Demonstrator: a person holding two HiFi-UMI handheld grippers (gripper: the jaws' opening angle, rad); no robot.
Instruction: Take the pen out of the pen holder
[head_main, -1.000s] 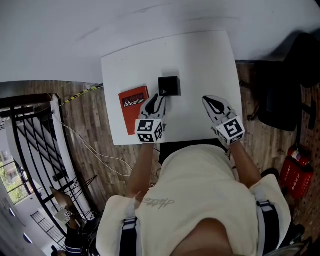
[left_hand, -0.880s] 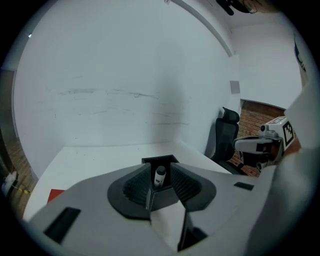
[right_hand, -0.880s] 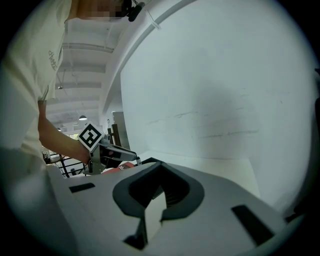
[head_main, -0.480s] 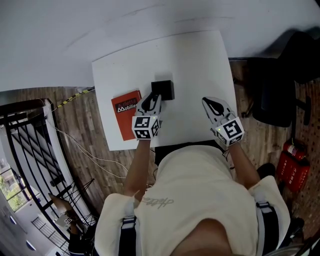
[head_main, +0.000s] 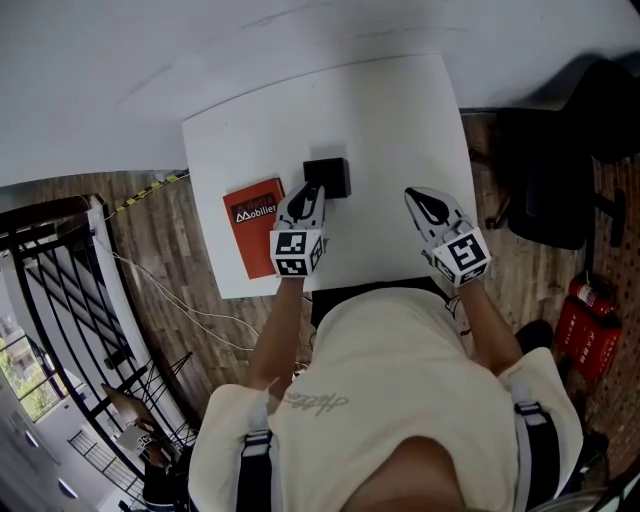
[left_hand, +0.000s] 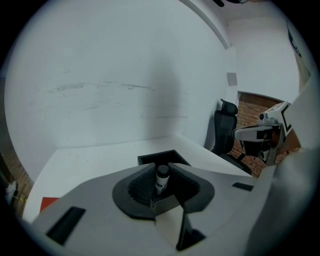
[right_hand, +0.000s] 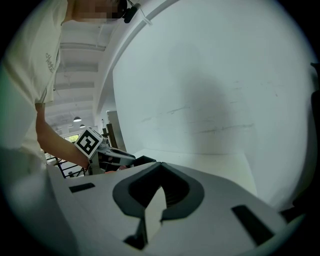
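Pen (left_hand: 162, 175) stands upright between the left gripper's (head_main: 311, 193) closing jaws, pen holder (left_hand: 149, 159) just ahead; right gripper's (right_hand: 160, 165) jaws rest together, empty.

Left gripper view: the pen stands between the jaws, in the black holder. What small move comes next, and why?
Probably finish the squeeze before lifting. The left hand-held gripper has its jaws closing around the white pen with a black cap, which stands in the black square pen holder. The grip doesn't look firm yet, so pulling up now might let the pen slip.
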